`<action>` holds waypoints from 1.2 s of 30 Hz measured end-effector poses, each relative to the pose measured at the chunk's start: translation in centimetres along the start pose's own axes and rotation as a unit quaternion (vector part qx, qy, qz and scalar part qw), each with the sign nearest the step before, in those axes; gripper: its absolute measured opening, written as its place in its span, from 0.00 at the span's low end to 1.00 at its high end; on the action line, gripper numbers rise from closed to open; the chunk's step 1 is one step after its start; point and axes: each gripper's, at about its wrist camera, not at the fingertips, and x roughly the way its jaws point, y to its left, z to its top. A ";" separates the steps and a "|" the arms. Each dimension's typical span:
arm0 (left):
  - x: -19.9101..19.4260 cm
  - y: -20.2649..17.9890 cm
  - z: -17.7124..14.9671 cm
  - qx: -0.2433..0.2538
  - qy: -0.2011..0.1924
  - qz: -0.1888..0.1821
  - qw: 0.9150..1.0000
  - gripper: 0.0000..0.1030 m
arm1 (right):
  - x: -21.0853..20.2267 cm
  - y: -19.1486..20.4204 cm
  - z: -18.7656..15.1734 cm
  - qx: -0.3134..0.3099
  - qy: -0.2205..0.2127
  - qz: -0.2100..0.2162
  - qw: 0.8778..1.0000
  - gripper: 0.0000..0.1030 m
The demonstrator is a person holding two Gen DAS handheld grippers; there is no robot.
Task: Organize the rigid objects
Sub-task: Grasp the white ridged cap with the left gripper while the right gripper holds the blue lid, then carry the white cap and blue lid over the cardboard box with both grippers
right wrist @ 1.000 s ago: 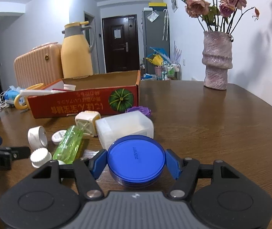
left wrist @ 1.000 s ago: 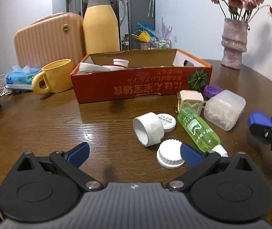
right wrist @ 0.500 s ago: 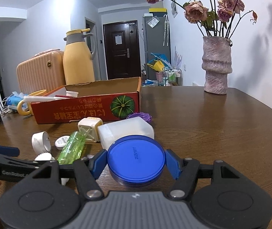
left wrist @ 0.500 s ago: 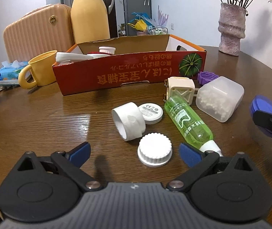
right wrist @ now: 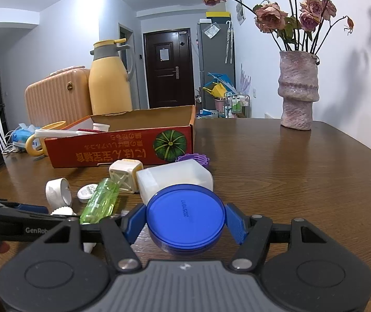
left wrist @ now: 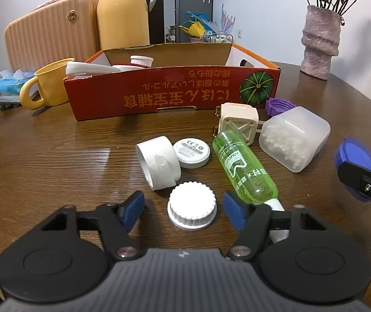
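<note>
My left gripper (left wrist: 184, 206) is open, its blue pads either side of a white ribbed cap (left wrist: 192, 209) on the table without touching it. Beyond lie a white tape roll (left wrist: 158, 161), a white disc (left wrist: 191, 152), a green bottle (left wrist: 242, 166), a cream cube (left wrist: 238, 121), a frosted plastic box (left wrist: 295, 136) and a purple ring (left wrist: 279, 105). My right gripper (right wrist: 184, 221) is shut on a blue round lid (right wrist: 184, 214), held above the table; it also shows in the left wrist view (left wrist: 352, 161). The red cardboard box (left wrist: 175, 93) holds white items.
A yellow mug (left wrist: 48, 85), tissue pack (left wrist: 9, 87), yellow thermos (left wrist: 123, 13) and peach suitcase (left wrist: 50, 33) stand behind and left of the box. A pink vase (right wrist: 297, 91) of dried roses stands at the far right. The round table's edge curves along the right.
My left gripper has moved forward and narrowed its opening, so the white ribbed cap now lies between its pads. My right gripper has risen a little, still holding the blue lid.
</note>
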 end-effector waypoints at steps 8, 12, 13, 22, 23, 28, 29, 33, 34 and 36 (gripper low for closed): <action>-0.4 0.6 -0.1 -0.009 -0.006 -0.021 1.000 0.39 | 0.0 0.0 0.0 -0.001 0.001 0.002 1.000 0.63; -0.6 0.9 -0.2 -0.012 -0.007 -0.027 1.000 0.39 | -0.1 0.2 -0.1 -0.003 -0.001 0.005 1.000 0.63; -0.7 0.9 -0.3 -0.013 -0.007 -0.028 1.000 0.39 | -0.1 0.2 -0.1 -0.003 -0.002 0.006 1.000 0.63; -2.0 1.7 -0.7 -0.017 -0.030 -0.027 0.999 0.39 | -0.3 0.4 -0.2 -0.007 -0.007 0.008 1.000 0.63; -2.2 1.8 -0.8 -0.019 -0.033 -0.028 0.999 0.39 | -0.4 0.4 -0.3 -0.008 -0.009 0.008 1.000 0.63; -3.4 2.7 -1.3 -0.028 -0.048 -0.023 0.998 0.39 | -1.1 0.7 -0.4 -0.010 -0.019 0.001 1.000 0.63; -3.8 2.9 -1.5 -0.028 -0.054 -0.021 0.998 0.39 | -1.3 0.8 -0.5 -0.010 -0.020 0.001 1.000 0.63; -5.3 3.8 -2.1 -0.029 -0.071 -0.018 0.997 0.39 | -1.9 1.0 -0.7 -0.011 -0.023 0.000 1.000 0.63; -5.7 4.0 -2.2 -0.029 -0.075 -0.017 0.997 0.39 | -2.1 1.1 -0.8 -0.010 -0.023 0.001 1.000 0.63; -6.5 4.4 -2.5 -0.029 -0.085 -0.015 0.996 0.39 | -2.3 1.2 -0.8 -0.010 -0.025 0.002 1.000 0.63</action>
